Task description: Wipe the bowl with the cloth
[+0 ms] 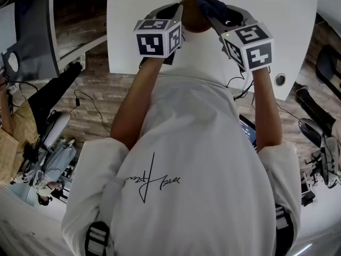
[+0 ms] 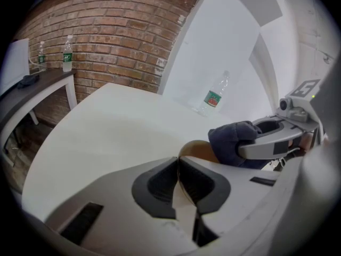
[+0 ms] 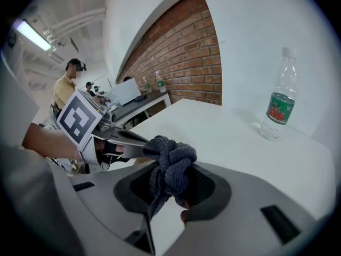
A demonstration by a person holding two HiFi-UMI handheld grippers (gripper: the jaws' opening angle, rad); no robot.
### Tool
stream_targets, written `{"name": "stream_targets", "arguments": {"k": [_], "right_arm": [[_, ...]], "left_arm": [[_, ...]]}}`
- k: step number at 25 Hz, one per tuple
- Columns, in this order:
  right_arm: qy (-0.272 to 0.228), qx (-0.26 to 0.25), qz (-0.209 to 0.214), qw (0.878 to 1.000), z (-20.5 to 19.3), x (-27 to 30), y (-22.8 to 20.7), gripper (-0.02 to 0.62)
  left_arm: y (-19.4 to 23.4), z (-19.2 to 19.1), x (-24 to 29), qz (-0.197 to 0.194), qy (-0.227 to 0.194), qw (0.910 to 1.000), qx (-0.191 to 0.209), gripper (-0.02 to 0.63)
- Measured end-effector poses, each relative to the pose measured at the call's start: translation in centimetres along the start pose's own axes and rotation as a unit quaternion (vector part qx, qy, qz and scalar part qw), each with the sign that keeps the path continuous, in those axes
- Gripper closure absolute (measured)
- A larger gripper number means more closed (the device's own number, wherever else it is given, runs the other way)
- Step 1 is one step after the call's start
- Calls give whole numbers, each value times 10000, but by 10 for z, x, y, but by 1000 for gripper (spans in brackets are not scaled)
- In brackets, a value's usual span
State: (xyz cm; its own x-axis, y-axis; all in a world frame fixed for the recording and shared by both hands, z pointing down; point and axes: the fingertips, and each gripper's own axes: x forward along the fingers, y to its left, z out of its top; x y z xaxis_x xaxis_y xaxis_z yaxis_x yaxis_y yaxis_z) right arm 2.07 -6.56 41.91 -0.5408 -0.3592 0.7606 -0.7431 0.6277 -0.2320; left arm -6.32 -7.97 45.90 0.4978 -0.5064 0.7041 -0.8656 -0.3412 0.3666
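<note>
A brown bowl (image 1: 193, 17) is held over the white table (image 1: 277, 31), between my two grippers. My left gripper (image 1: 178, 16) is shut on the bowl's rim; in the left gripper view the thin tan wall of the bowl (image 2: 200, 151) runs between the dark pads (image 2: 160, 183) of the left gripper (image 2: 178, 161). My right gripper (image 1: 214, 14) is shut on a bunched dark blue cloth (image 1: 212, 5). The cloth (image 3: 170, 161) fills the jaws of the right gripper (image 3: 169, 177) and bulges past their tips. In the left gripper view the cloth (image 2: 232, 140) presses against the bowl's upper edge.
A plastic water bottle (image 3: 278, 97) with a green label stands on the table beyond the bowl, also in the left gripper view (image 2: 213, 96). A dark side table (image 2: 48, 81) carries two more bottles by the brick wall. People (image 3: 66, 87) stand far off. Cables and gear lie on the floor (image 1: 58, 143).
</note>
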Motion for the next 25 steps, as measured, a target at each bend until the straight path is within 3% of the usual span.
{"name": "stream_targets", "arguments": {"k": [25], "right_arm": [[-65, 5, 168, 9998, -13, -3, 25, 491]], "left_arm": [[1, -3, -1, 73, 12, 10000, 43, 600]]}}
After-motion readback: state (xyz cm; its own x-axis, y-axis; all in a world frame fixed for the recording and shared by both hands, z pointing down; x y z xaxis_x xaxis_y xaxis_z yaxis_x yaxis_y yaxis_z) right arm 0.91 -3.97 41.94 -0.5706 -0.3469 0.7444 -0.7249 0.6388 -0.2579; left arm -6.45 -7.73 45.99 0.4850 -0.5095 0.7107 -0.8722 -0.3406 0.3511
